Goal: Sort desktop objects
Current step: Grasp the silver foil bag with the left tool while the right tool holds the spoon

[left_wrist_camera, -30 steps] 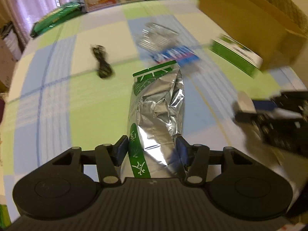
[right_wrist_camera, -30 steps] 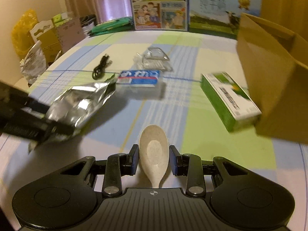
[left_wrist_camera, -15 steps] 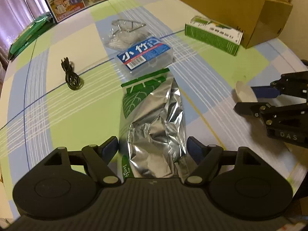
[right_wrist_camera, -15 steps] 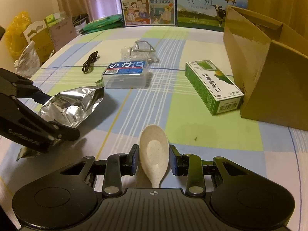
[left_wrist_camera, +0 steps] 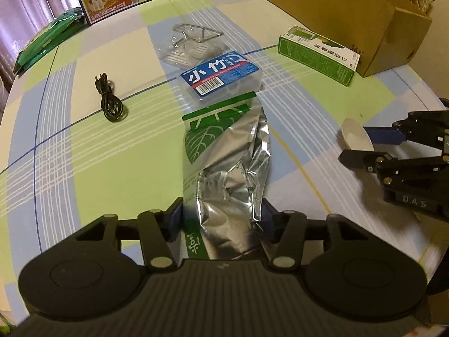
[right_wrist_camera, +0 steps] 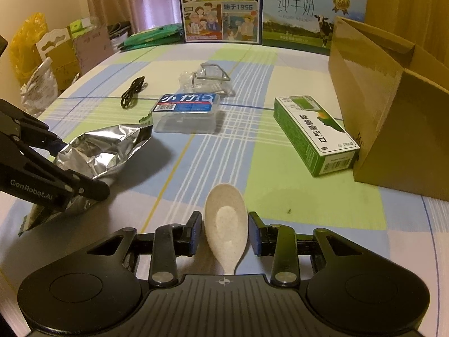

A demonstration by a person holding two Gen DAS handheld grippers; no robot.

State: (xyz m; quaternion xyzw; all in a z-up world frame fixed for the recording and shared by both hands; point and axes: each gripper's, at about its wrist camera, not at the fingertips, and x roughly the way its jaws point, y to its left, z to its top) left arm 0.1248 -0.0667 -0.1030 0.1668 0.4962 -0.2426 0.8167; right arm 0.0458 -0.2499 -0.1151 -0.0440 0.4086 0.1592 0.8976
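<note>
A crumpled silver foil bag [left_wrist_camera: 224, 163] with green print lies lengthwise on the checked tablecloth. Its near end sits between the fingers of my left gripper [left_wrist_camera: 223, 207], which is shut on it. From the right wrist view the same bag [right_wrist_camera: 103, 151] shows at the left, in the left gripper [right_wrist_camera: 78, 168]. My right gripper [right_wrist_camera: 224, 221] is shut on a beige spoon [right_wrist_camera: 226, 216], bowl pointing forward. In the left wrist view the spoon [left_wrist_camera: 356, 137] and right gripper [left_wrist_camera: 362, 147] are at the right edge.
Beyond the bag lie a clear box with a blue label [left_wrist_camera: 221, 75], a clear packet with a wire frame [left_wrist_camera: 193, 42] and a coiled black cable [left_wrist_camera: 109, 102]. A green carton [right_wrist_camera: 311, 132] lies beside an open cardboard box [right_wrist_camera: 393, 106] at the right. Milk cases [right_wrist_camera: 221, 8] stand at the back.
My left gripper's fingers spread wide half a second ago with the bag on the cloth, and have now closed in on it again. The right gripper kept hold of the spoon.
</note>
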